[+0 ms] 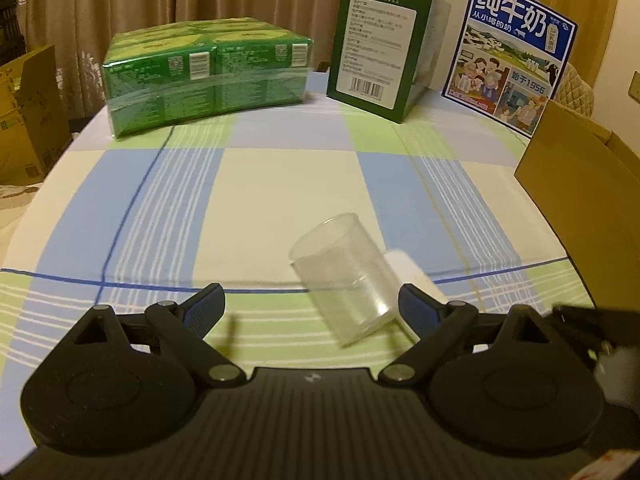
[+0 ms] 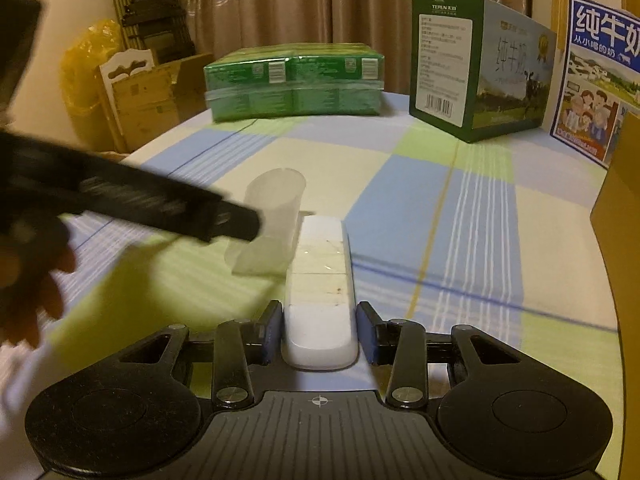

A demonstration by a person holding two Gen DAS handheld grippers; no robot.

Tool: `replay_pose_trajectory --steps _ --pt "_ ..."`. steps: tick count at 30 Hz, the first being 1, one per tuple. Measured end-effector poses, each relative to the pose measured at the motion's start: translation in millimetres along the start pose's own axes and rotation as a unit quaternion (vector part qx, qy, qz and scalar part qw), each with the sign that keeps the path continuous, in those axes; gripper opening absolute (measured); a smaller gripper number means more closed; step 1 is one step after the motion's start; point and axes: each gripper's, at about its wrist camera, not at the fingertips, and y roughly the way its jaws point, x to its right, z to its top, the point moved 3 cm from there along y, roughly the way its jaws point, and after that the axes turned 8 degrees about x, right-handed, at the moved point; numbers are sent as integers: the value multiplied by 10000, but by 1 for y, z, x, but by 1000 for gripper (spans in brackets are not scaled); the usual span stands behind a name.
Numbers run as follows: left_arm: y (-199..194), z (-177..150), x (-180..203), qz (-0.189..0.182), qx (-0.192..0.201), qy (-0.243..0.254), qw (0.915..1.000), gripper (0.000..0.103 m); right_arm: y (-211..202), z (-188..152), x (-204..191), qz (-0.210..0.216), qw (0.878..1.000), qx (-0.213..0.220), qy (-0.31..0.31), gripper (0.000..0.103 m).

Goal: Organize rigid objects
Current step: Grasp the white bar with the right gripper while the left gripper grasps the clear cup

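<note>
Between your right gripper's blue pads sits the near end of a white remote-like bar. The jaws stand drawn in to either side of it, but a thin gap seems to remain, so I judge the grasp not yet seated. The bar lies lengthwise along your line of reach, which suits a pinch across its narrow width. Just beside it on the left lies a clear plastic cup, tipped on its side, mouth away from you. Your left gripper hovers over that cup with jaws released and wide, nothing held. Both items rest on the checked cloth, well apart from the green pack and the milk carton box at the far edge.
</note>
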Motion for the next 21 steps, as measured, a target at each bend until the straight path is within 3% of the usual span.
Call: replay_pose_trajectory --steps 5,8,15,17,21 --pt "17 2 3 -137 -56 -196 9997 89 -15 -7 -3 -27 9999 -22 157 37" --pt "23 2 8 -182 -75 -210 9996 82 -23 -11 -1 -176 9997 -36 147 37" --pt "37 -2 32 -154 -134 301 9993 64 -40 -19 21 -800 9963 -20 299 37" --pt "38 -7 38 -34 -133 542 9984 52 -44 -20 27 -857 9958 -29 327 37" --pt "32 -12 44 -33 -170 740 9971 48 -54 -23 35 -912 9947 -70 475 37"
